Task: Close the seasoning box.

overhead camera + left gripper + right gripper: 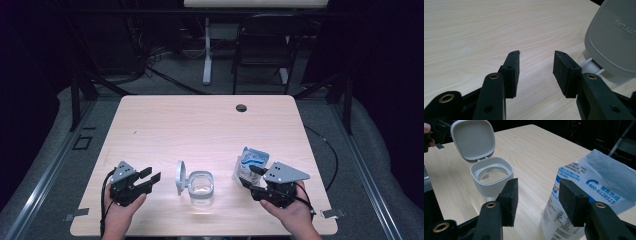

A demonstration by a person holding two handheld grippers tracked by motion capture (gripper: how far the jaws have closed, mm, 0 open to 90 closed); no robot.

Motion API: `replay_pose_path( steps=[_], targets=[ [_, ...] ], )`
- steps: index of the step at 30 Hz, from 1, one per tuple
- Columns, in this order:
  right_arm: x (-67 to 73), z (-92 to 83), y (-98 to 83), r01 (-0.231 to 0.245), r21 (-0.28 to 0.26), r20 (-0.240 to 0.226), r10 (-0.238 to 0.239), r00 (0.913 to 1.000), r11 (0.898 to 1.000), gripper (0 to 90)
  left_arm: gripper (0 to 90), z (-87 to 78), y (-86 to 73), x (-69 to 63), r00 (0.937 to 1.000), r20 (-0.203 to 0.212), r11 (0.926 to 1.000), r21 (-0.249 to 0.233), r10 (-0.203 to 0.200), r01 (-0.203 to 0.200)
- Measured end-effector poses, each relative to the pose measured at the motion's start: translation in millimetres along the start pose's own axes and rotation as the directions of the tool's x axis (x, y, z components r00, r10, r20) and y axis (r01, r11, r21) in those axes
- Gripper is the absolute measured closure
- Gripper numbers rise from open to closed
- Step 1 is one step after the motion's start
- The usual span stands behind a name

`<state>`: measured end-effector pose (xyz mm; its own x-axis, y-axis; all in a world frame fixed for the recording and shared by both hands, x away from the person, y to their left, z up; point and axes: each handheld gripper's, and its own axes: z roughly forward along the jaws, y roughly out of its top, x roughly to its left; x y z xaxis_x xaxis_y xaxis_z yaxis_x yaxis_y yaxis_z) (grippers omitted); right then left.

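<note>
The open-lidded glass jar (201, 188) stands near the table's (200, 125) front edge; the left gripper (148, 178), left of it, gapes empty. The right gripper (248, 177), right of it, stands open beside the upright white-and-blue pouch (252, 162); it grips nothing.

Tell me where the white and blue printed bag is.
In the high view, the white and blue printed bag stands near the table's right front, just beyond the right gripper.

Bench (165, 125): pale wood grain. Jar (201, 189) nr front edge: clear glass, grey-white collar & flip lid (180, 177). Bag (251, 165) twd front right corner: white w/ blue print, pale blue top. Both claws black, grey top plates.
</note>
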<state>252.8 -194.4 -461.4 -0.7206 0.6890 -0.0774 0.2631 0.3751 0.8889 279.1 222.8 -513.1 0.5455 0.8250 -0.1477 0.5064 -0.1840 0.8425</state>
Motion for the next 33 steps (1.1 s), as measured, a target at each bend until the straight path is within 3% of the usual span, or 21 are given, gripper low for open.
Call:
replay_pose_path(
  steps=[17,28,33],
  targets=[
    [-15.4,-24.6,-10.0,-0.037,-0.006,0.067,0.038,0.9970,0.999,47.3,56.1,0.7,-0.7,0.1,1.0000,-0.008,1.0000,-0.001,0.001,-0.001],
    [-24.0,-23.8,-17.6,-0.068,-0.032,0.106,0.071,0.9919,0.997,41.8,55.2,-0.5,-0.6,1.2,1.0000,-0.008,0.9999,-0.010,-0.006,0.006],
    [-29.5,-21.8,-21.2,-0.073,-0.018,0.128,0.075,0.9889,0.997,40.4,54.9,0.6,-1.2,0.9,1.0000,-0.008,1.0000,-0.004,-0.004,0.004]
  ],
)
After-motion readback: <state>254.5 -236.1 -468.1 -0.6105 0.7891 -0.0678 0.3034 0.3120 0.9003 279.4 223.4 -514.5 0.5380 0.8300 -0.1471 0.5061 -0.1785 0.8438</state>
